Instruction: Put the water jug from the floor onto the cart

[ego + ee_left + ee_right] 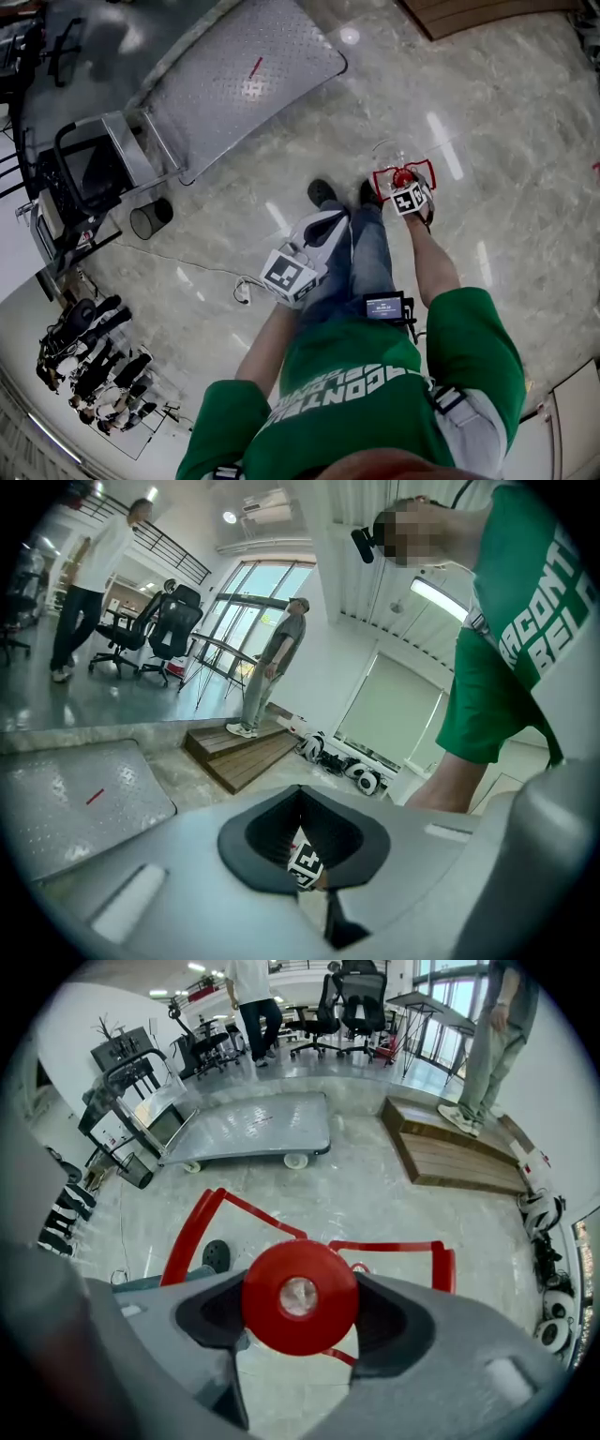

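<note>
Right claw [305, 1314] stands wide around the red cap [300, 1288] of the water jug [390, 172] (seemingly not gripped yet); jug sits on the floor [497, 234], well apart from the cart [248, 1129].

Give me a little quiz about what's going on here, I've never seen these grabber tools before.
1. True or false: the right gripper has open jaws around the red cap of the water jug.
2. Which gripper is shut? A. left gripper B. right gripper
3. Fill in: the water jug stands on the ____, not on the cart.
Key: 1 true; 2 A; 3 floor.
</note>
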`<move>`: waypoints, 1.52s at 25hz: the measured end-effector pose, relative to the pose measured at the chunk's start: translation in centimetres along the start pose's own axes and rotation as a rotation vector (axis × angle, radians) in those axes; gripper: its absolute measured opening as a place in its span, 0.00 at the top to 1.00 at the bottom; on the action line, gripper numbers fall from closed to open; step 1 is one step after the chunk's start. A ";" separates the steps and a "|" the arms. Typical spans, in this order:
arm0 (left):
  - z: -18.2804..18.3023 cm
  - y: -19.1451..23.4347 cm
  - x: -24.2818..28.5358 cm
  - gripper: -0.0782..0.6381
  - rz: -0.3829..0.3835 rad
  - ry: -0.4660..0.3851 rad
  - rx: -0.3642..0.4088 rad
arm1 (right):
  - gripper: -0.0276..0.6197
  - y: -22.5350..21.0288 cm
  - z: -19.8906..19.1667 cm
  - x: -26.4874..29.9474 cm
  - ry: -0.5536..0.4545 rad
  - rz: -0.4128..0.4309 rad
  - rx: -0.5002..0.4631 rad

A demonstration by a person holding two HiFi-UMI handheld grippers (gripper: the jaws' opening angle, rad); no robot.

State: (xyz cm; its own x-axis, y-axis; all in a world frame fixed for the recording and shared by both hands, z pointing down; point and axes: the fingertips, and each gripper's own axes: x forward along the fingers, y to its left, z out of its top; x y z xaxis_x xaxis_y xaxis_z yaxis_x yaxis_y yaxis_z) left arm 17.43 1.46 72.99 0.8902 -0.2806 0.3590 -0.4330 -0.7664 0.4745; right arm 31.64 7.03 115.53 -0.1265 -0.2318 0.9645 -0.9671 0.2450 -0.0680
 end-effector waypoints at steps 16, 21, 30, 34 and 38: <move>6.5 0.1 -2.6 0.87 0.014 -0.087 0.075 | 0.50 -0.8 6.6 -12.3 -0.098 0.036 -0.019; 10.8 0.6 -3.6 0.87 0.024 -0.158 0.114 | 0.50 -3.1 11.8 -20.0 -0.193 0.023 -0.054; 18.1 0.5 -7.8 0.87 0.052 -0.290 0.169 | 0.50 -5.0 22.1 -37.7 -0.433 -0.025 -0.118; 20.2 1.2 -9.3 0.87 0.072 -0.337 0.183 | 0.50 -5.7 26.8 -44.4 -0.553 -0.055 -0.129; 21.4 3.1 -11.5 0.87 0.117 -0.373 0.186 | 0.50 -5.6 31.6 -49.2 -0.671 -0.072 -0.129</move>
State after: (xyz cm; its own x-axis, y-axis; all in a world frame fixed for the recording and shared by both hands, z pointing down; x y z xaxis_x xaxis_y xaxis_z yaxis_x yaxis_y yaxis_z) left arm 8.86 -10.06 53.11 0.8419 -0.5350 0.0705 -0.5312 -0.7988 0.2825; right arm 36.33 -12.67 60.42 -0.2124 -0.7743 0.5961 -0.9495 0.3076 0.0612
